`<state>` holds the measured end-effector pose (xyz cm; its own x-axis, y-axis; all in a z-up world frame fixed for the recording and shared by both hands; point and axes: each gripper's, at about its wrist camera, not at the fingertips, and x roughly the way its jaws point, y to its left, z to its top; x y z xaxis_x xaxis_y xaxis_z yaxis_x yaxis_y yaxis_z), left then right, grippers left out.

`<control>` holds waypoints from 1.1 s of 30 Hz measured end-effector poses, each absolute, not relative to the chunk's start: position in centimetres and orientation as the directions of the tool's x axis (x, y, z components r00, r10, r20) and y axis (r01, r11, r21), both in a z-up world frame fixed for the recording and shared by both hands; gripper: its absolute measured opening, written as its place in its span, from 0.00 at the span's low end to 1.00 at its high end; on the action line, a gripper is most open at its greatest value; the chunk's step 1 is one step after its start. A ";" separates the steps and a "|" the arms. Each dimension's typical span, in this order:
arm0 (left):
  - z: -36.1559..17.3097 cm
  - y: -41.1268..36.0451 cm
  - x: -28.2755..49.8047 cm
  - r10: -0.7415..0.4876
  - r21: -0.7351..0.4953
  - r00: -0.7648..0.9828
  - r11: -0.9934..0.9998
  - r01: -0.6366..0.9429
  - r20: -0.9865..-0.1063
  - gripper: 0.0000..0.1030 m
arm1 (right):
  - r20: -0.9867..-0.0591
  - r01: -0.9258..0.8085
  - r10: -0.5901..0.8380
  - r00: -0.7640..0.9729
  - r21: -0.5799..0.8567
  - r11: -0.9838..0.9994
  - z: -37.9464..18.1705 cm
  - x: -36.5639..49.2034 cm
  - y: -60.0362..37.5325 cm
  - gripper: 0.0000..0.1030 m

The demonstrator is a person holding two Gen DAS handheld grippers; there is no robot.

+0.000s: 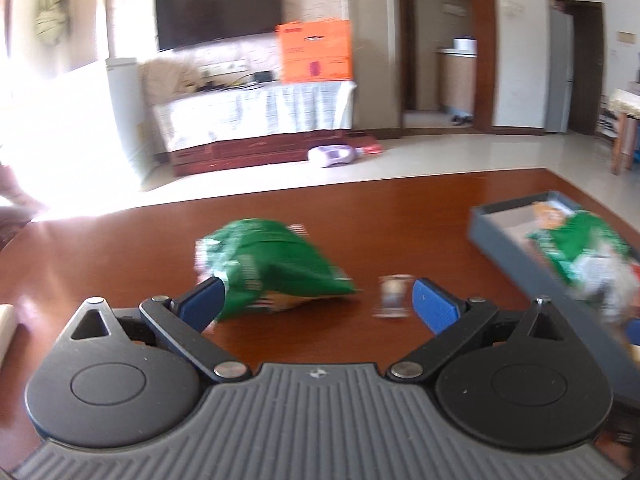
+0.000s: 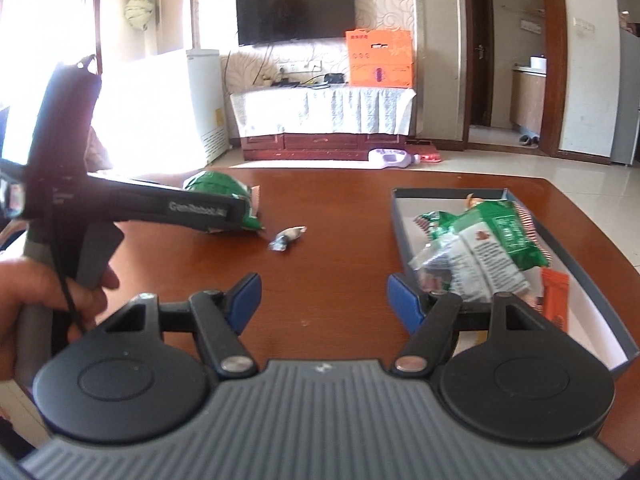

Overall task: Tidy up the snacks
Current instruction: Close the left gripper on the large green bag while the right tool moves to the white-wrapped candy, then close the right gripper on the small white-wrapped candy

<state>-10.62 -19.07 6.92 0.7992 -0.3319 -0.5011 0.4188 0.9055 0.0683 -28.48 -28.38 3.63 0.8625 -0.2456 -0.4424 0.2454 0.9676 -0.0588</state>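
Note:
A green snack bag (image 1: 272, 268) lies on the brown table (image 1: 360, 216), just ahead of my left gripper (image 1: 316, 304), which is open with its left finger touching the bag's near edge. A small wrapped candy (image 1: 394, 294) lies between the fingers, nearer the right one. In the right wrist view the same bag (image 2: 224, 196) and candy (image 2: 286, 238) lie ahead left, partly behind the left gripper's body (image 2: 132, 208). My right gripper (image 2: 324, 298) is open and empty beside a grey box (image 2: 404, 216) holding green snack bags (image 2: 500, 232) and an orange packet (image 2: 554, 300).
The grey box (image 1: 504, 244) sits at the table's right side. Beyond the table's far edge are tiled floor, a TV cabinet (image 2: 324, 120) with an orange carton (image 2: 380, 58), and a white bottle (image 2: 392, 158) on the floor.

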 end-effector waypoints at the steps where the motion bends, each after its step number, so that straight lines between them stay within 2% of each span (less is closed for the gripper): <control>1: 6.7 -18.4 -9.7 -0.316 0.074 0.808 0.913 0.402 -0.497 0.99 | -0.448 0.240 -0.243 0.860 -0.064 0.969 3.5 -28.3 -28.2 0.70; 4: 5.9 -17.2 -7.0 -0.298 0.045 0.811 0.928 0.369 -0.503 0.99 | -0.468 0.223 -0.240 0.850 -0.092 0.970 3.1 -27.8 -27.9 0.70; 6: 6.0 -16.4 -5.2 -0.338 -0.044 0.792 0.929 0.368 -0.509 0.99 | -0.476 0.213 -0.241 0.846 -0.114 0.970 3.0 -27.7 -27.8 0.70; 9: 6.0 -16.2 -3.7 -0.394 -0.141 0.789 0.917 0.374 -0.472 0.99 | -0.489 0.205 -0.245 0.837 -0.136 0.969 2.8 -27.4 -27.7 0.70; 14: 5.2 -18.0 -1.0 -0.320 -0.026 0.805 0.934 0.355 -0.500 0.99 | -0.494 0.184 -0.226 0.839 -0.133 0.974 3.0 -26.9 -28.0 0.70; 17: 2.9 -18.7 0.9 -0.263 0.025 0.785 0.942 0.333 -0.560 1.00 | -0.490 0.161 -0.202 0.848 -0.125 0.979 3.2 -26.9 -27.8 0.70; 21: 2.6 -18.9 1.5 -0.266 0.029 0.793 0.941 0.336 -0.548 0.99 | -0.494 0.152 -0.180 0.850 -0.096 0.984 3.4 -26.0 -27.7 0.70; 25: 2.4 -18.7 0.8 -0.258 0.042 0.796 0.942 0.334 -0.547 0.86 | -0.509 0.183 -0.190 0.840 -0.064 0.981 3.6 -23.6 -27.6 0.70; 28: 2.5 -17.5 -0.2 -0.258 0.049 0.790 0.939 0.341 -0.556 0.85 | -0.513 0.218 -0.220 0.830 -0.064 0.974 3.8 -20.9 -27.3 0.70; 33: 2.9 -13.3 -0.8 -0.250 0.002 0.778 0.951 0.308 -0.576 0.85 | -0.577 0.236 -0.243 0.780 -0.088 0.968 2.1 -15.7 -27.0 0.69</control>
